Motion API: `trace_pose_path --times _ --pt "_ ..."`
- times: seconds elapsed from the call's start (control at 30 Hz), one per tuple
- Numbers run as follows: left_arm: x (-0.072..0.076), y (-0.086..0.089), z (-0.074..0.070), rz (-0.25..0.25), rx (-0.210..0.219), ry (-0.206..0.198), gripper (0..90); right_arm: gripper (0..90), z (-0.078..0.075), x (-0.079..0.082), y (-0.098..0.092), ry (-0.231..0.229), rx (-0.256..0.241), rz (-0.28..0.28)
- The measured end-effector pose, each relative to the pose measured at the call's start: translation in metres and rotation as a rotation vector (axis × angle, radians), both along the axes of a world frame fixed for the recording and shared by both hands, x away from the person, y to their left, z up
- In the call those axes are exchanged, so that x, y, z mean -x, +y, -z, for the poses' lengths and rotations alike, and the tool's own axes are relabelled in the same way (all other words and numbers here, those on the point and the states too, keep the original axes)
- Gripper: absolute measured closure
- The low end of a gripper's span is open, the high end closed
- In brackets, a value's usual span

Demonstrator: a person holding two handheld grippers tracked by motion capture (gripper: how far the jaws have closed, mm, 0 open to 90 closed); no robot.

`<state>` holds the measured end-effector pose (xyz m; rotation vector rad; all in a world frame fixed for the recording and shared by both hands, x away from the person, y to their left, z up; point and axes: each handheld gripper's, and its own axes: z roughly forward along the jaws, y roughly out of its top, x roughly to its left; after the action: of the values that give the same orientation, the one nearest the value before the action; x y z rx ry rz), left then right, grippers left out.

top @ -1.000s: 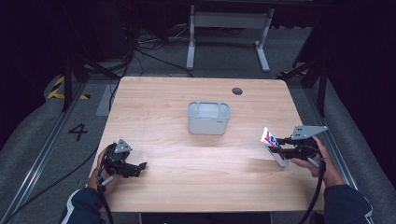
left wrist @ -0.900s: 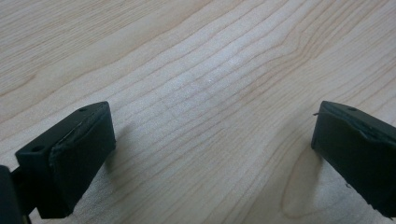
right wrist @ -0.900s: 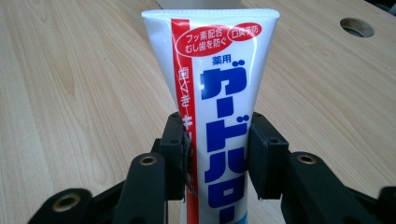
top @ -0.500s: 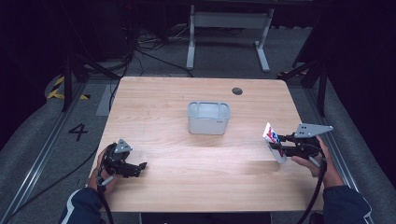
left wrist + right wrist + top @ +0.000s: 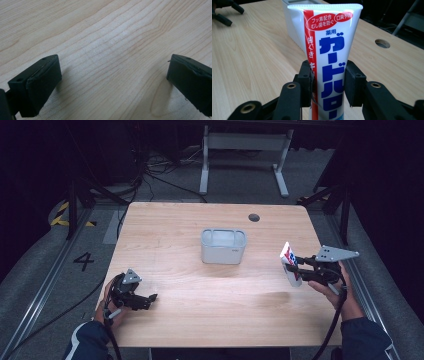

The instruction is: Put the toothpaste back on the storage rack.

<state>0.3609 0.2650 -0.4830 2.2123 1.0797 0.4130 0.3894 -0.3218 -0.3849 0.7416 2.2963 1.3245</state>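
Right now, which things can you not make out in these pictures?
- Inside of the grey bin: high view, too small and hazy to tell its contents.
- Lower end of the toothpaste tube: right gripper view, cut off by the bottom edge, behind the right gripper.
- Tube lettering: high view, too small.
- Left gripper: its body is out of frame.

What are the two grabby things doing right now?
Left hand-held gripper: open, holding nothing.
Right hand-held gripper: closed on the toothpaste tube.
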Motion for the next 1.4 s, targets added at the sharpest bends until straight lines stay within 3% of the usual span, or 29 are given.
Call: trace_pose_path --times 0.5,1.4 --pt "0.000 0.000 0.000 -0.003 0.005 0.004 0.0 64.0 -0.031 -0.013 0.027 -0.092 -0.067 0.007" --pt "0.000 0.000 0.000 -0.003 0.006 0.005 0.0 63.8 -0.060 -0.037 0.081 -0.120 -0.084 -0.037"
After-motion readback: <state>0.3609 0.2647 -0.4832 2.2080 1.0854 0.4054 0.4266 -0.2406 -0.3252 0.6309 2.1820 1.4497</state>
